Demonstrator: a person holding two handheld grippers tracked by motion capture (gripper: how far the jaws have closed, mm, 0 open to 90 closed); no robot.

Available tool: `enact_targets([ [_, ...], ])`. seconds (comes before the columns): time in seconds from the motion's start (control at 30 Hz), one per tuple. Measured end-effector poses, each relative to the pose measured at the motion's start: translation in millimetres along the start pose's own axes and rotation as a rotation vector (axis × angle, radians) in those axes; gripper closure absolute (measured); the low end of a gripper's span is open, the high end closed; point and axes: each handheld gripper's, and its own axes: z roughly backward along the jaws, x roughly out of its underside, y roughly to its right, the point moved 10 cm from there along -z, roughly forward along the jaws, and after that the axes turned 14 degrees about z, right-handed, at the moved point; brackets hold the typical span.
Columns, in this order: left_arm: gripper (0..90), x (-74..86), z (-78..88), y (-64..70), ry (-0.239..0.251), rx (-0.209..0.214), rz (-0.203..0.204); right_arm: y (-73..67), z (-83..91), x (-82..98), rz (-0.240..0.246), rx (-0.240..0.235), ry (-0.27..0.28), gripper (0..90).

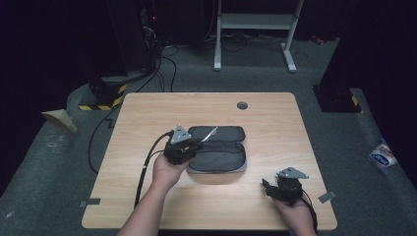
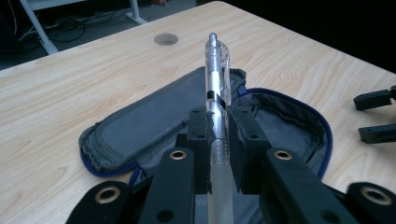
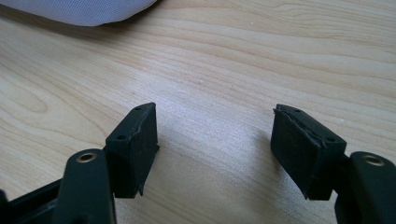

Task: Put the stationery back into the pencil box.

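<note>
A clear plastic pen (image 2: 216,79) with a see-through barrel is clamped between the pads of my left gripper (image 2: 219,140) and sticks out forward over a grey pencil case (image 2: 154,116) with a blue zip, which lies unzipped and spread flat. In the high view the left gripper (image 1: 195,142) hovers at the case's (image 1: 221,155) left end, the pen (image 1: 210,133) pointing up and right above it. My right gripper (image 3: 215,144) stands open over bare wood, nothing between its pads. In the high view the right gripper (image 1: 268,189) rests near the table's front right.
The wooden table (image 1: 147,118) has a round cable hole (image 1: 242,105) at the back centre. The right gripper's black jaw tips (image 2: 376,116) appear at the right edge of the left gripper view. A pale corner of the case (image 3: 79,9) lies ahead of the right gripper.
</note>
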Motion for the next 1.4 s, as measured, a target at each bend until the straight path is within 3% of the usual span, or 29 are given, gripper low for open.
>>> enact_targets([
  [0.43,79.0,-0.3,-12.8,17.1,-0.026,0.032,-0.036,-0.4,0.6,0.4,0.003,-0.001,0.001,31.5],
  [0.77,79.1,6.9,-37.7,21.5,-0.071,0.051,-0.064,-0.7,0.7,0.5,0.000,-0.001,0.000,31.6],
  [0.93,79.1,10.0,-43.6,27.8,-0.088,0.080,-0.079,-1.1,1.4,1.0,0.001,0.000,0.000,31.7],
  [1.0,79.1,10.8,-45.5,27.8,-0.094,0.079,-0.086,-1.0,1.4,1.0,0.001,-0.001,0.000,31.7],
  [1.13,79.1,15.2,-52.1,27.0,-0.110,0.080,-0.060,-1.0,1.4,1.0,0.001,0.000,0.000,31.7],
  [1.4,79.1,27.3,-58.4,29.6,-0.146,0.070,-0.083,-1.4,1.5,1.0,-0.003,-0.001,-0.001,31.7],
])
